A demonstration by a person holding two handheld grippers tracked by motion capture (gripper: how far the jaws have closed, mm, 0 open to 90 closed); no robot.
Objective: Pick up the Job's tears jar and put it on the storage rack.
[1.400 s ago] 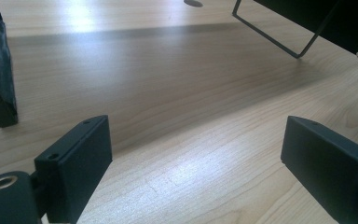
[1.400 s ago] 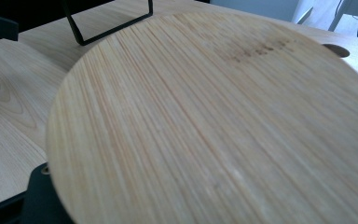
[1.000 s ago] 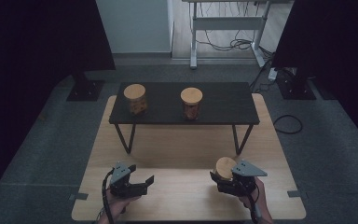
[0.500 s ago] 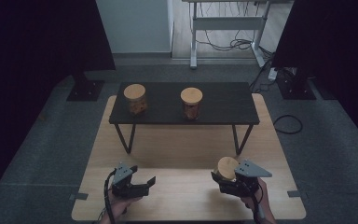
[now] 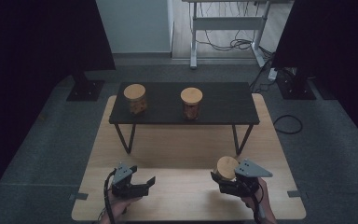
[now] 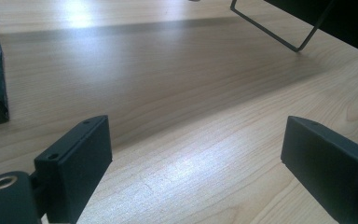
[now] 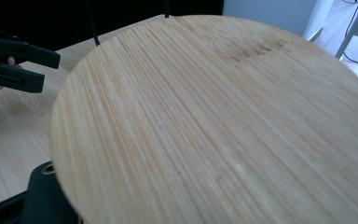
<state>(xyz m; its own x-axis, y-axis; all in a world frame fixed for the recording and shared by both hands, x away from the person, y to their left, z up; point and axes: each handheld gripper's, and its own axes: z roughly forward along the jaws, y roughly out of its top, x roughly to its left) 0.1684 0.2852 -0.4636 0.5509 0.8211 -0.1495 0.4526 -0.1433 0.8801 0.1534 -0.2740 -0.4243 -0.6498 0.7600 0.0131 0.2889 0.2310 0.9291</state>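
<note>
My right hand-held gripper [image 5: 223,179] sits at about 5 o'clock on the light wooden counter [image 5: 186,149], near its front edge. Its jaws are clamped on a round jar with a pale bamboo lid [image 5: 226,167]; the jar is held at the left tip of the hand-held gripper, with the lid tilted toward the camera above. In the right gripper view the bamboo lid's striped grain [image 7: 223,126] lies very close to the lens. My right hand grips the handle from behind, and the forearm enters from the bottom edge at 6 o'clock.

My left hand-held gripper [image 5: 142,185] rests at about 7 o'clock, low over the counter and pointing toward 3 o'clock. Its jaws stand wide apart with bare wood between them [image 6: 196,154].

At 12 o'clock stands a low black rectangular table with thin metal legs [image 5: 223,105]. It carries two more jars with bamboo lids, one at its left [image 5: 134,98] and one near its centre [image 5: 191,102], well apart from each other.
</note>
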